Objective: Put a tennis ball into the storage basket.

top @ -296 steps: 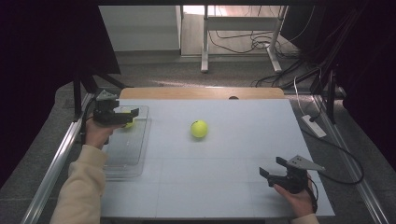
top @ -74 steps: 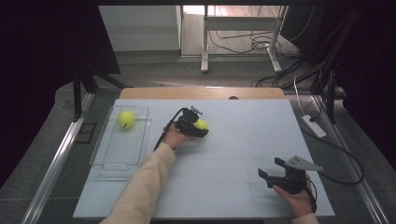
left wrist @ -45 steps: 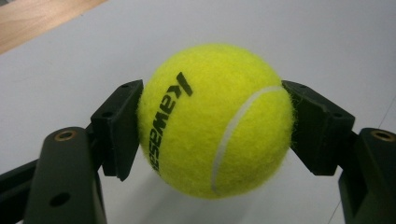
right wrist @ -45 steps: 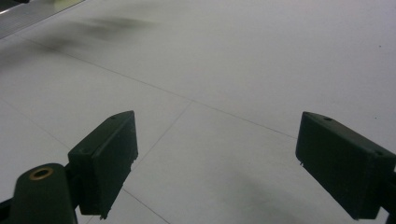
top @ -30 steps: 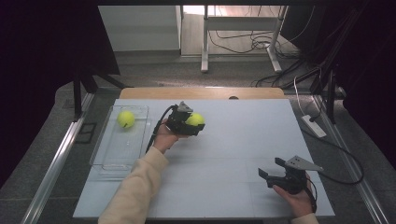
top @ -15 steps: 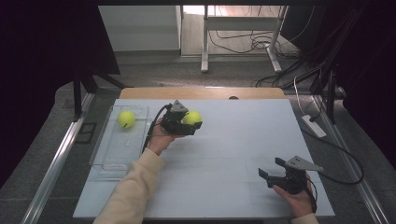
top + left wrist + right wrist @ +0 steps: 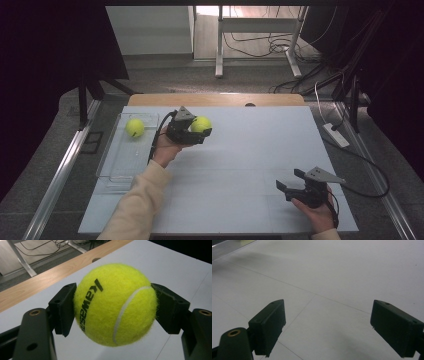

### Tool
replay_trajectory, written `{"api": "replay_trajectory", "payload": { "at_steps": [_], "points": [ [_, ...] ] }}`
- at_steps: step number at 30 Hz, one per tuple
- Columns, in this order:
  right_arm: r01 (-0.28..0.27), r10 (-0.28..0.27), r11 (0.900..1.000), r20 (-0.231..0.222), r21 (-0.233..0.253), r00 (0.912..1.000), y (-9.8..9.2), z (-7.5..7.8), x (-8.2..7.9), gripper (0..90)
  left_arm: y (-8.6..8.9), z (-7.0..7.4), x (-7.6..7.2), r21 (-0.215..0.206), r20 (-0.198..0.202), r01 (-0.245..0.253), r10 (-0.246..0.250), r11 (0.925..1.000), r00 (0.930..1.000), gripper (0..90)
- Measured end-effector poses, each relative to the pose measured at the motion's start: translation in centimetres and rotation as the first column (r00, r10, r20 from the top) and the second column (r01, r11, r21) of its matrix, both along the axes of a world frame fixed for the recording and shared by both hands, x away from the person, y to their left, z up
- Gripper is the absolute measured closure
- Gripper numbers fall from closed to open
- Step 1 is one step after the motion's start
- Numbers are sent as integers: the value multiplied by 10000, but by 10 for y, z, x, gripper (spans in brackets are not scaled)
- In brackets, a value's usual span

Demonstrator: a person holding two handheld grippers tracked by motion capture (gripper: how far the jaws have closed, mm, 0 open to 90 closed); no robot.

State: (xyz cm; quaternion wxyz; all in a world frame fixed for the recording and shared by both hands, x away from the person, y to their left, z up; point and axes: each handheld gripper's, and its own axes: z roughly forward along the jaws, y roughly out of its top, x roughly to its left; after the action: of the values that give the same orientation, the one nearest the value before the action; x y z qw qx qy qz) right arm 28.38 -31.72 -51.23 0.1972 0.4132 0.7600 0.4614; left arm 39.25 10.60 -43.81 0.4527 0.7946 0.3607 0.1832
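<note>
Left arm: mine, sleeved in cream, reaching forward and slightly right from the near edge, elbow low, wrist raised. Left hand (image 7: pixel 164 147): wrapped under the tool's body, palm up. Left gripper (image 7: pixel 199 131): held off the surface, pointing right, grey plate on top, cable looping down past my wrist; jaws pressed against both sides of a load between them, pads (image 7: pixel 63 307) bearing in flat.

Right hand (image 7: pixel 316 212): low at the near right, wrist barely in frame. Right gripper (image 7: pixel 287 183): pointing left, close to the surface, level; jaws spread wide, nothing between them, pads (image 7: pixel 269 325) facing each other.
</note>
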Motion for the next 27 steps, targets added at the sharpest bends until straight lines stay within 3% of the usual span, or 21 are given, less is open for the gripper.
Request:
{"api": "replay_trajectory", "payload": {
  "at_steps": [27],
  "points": [
    [21,-21,10000,21,-19,10000,0,0,0,132,15,9,-16,-282,365,6,4,9996,9993,269]
  ]
}}
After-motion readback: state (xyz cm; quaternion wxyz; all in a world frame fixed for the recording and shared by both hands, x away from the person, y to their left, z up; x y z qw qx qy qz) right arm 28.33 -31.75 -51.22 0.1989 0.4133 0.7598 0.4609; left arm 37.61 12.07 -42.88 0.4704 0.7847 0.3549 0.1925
